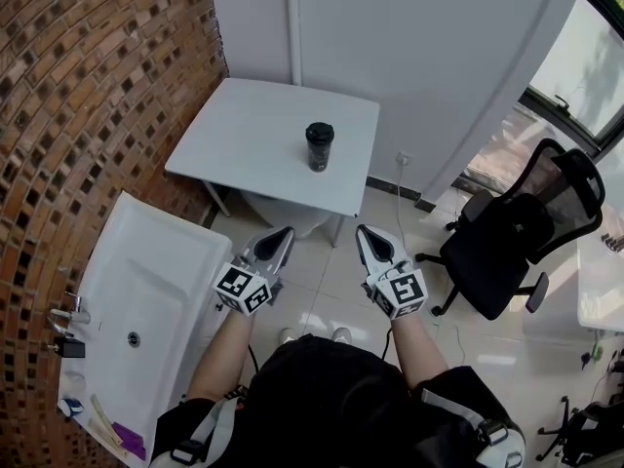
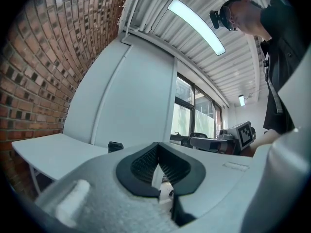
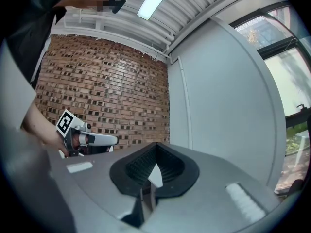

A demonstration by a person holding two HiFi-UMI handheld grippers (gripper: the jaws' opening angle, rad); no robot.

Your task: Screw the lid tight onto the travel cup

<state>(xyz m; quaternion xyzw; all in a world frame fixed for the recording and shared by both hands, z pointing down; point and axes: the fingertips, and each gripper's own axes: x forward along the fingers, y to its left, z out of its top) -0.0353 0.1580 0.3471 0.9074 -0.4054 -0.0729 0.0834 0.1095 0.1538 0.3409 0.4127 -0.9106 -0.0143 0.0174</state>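
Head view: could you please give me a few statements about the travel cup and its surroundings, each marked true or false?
1. The travel cup stands upright on the white table. True.
2. The cup is gripped between jaws. False: the left gripper and right gripper are shut, empty, short of the table.
3. A sink lies along the brick wall. True.
4. Nothing stands right of the table. False: an office chair stands there.
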